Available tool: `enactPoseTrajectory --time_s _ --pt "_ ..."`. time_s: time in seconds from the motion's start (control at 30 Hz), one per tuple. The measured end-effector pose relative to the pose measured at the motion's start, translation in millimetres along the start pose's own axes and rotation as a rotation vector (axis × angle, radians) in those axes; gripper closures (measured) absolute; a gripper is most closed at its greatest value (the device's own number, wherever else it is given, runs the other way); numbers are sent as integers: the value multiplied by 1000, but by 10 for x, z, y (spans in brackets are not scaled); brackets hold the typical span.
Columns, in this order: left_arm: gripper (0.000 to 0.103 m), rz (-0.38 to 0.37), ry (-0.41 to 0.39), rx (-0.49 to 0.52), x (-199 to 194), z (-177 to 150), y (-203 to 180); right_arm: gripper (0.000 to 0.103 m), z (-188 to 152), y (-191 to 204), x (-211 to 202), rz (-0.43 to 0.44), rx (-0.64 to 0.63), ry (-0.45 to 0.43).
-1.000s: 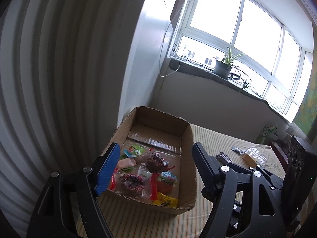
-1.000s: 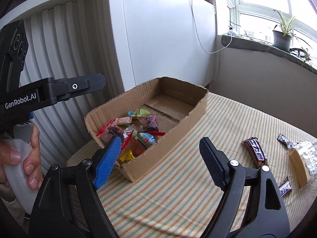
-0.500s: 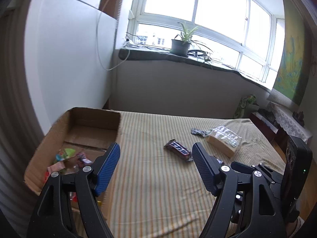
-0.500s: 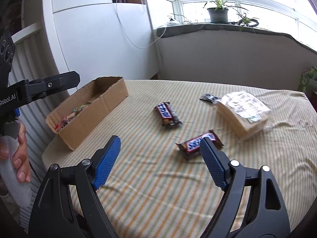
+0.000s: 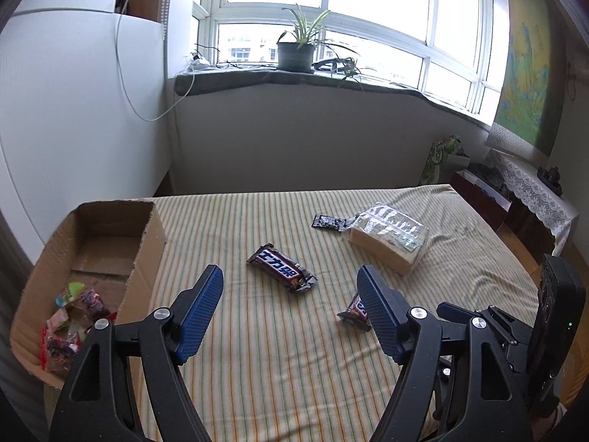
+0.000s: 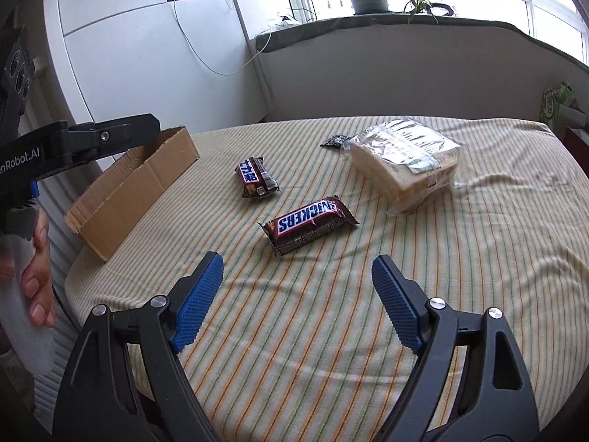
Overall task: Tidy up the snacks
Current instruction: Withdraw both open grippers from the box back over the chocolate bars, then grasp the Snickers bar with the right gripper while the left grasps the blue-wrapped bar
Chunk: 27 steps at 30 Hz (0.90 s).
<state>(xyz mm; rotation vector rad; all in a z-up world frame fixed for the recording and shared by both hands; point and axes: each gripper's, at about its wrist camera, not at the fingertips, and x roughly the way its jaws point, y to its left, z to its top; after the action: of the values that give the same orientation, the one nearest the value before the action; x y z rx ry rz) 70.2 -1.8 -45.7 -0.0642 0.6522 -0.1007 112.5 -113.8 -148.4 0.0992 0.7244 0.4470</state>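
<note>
I have both sets of jaws spread wide and empty above the striped cloth-covered counter (image 6: pixel 478 258). My right gripper (image 6: pixel 297 283) hangs near the counter's front edge, with the brown Snickers bar with blue lettering (image 6: pixel 307 224) lying just beyond its blue pads, untouched. My left gripper (image 5: pixel 289 296) also touches nothing; a second brown chocolate bar (image 5: pixel 281 268) lies flat past its pads, toward the middle of the counter. The open brown cardboard box (image 5: pixel 141 258) sits along the left edge, with small colourful wrapped sweets (image 5: pixel 73 316) in its near end. A clear-wrapped pack of pale sliced bread (image 6: pixel 405 162) rests toward the far right, a small black sachet (image 6: pixel 333 140) beside it.
</note>
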Motion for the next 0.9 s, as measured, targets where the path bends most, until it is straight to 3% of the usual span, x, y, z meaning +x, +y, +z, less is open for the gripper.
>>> enactPoseTrajectory --time_s 0.27,0.33,0.6,0.9 --pt "28 -15 89 -16 501 3 7 17 44 -73 373 -11 -12 117" --pt "28 -32 125 -31 688 2 41 10 85 -61 440 -10 -24 126" --pt "28 -119 296 -179 1360 -58 230 6 297 -40 694 -11 -51 180" --pt "28 -137 312 -179 1533 -18 224 4 391 -17 856 -14 -83 202"
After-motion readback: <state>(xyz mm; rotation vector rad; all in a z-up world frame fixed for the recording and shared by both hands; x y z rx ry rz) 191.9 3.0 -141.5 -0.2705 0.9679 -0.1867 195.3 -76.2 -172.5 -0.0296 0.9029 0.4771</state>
